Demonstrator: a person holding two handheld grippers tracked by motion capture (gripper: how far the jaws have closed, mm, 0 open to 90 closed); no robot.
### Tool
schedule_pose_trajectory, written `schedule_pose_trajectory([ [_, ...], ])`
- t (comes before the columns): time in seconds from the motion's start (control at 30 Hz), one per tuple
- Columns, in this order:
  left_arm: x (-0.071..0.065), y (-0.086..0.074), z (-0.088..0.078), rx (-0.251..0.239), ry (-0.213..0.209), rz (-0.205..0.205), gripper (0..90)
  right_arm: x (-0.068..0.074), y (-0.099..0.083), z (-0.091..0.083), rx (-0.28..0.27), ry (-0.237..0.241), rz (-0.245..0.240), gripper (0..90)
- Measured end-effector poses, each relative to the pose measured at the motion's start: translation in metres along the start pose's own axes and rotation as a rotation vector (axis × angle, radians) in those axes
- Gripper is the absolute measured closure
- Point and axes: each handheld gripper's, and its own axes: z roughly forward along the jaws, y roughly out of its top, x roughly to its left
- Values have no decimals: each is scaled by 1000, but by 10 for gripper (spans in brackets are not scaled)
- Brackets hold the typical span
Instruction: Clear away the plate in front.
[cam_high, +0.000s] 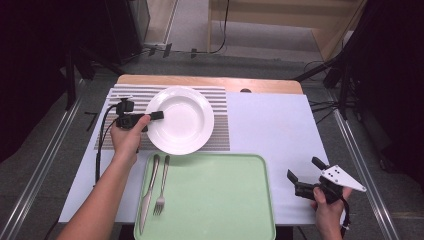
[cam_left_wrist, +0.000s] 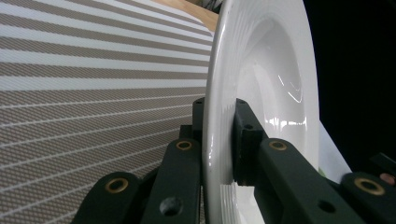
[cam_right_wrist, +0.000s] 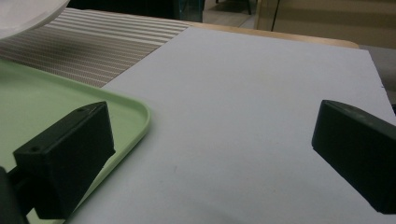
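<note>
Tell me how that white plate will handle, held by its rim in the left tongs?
The plate looks glazed and glossy, so probably slippery and breakable. The left tongs pinch only its rim, so it may sag or pivot. It seems rigid and fairly heavy for such a grip.

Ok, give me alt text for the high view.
The left claw grips the rim of a round white ceramic plate over a striped placemat. A metal knife and fork lie on a pale green tray.
</note>
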Motion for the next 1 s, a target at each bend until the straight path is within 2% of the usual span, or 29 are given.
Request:
schedule_pose_trajectory([
  [0.4, -24, -25, 0, 30, -51, 39, 819, 2, 0, -1, 0, -9, -3, 0],
  [0.53, -32, -35, -2, 46, -82, 44, 820, 4, 1, -2, 2, -15, -27, 0],
  [0.67, -42, -45, -5, 56, -88, 67, 820, 6, 1, -3, -2, -12, -37, 0],
  [0.73, -47, -51, -7, 73, -92, 87, 820, 6, 1, -5, -6, -21, -47, 0],
  [0.93, -55, -73, -9, 107, -133, 74, 820, 7, 2, -8, -20, -27, -41, 0],
  [1.0, -58, -80, -10, 128, -139, 87, 819, 7, 2, -6, -21, -22, -44, 0],
])
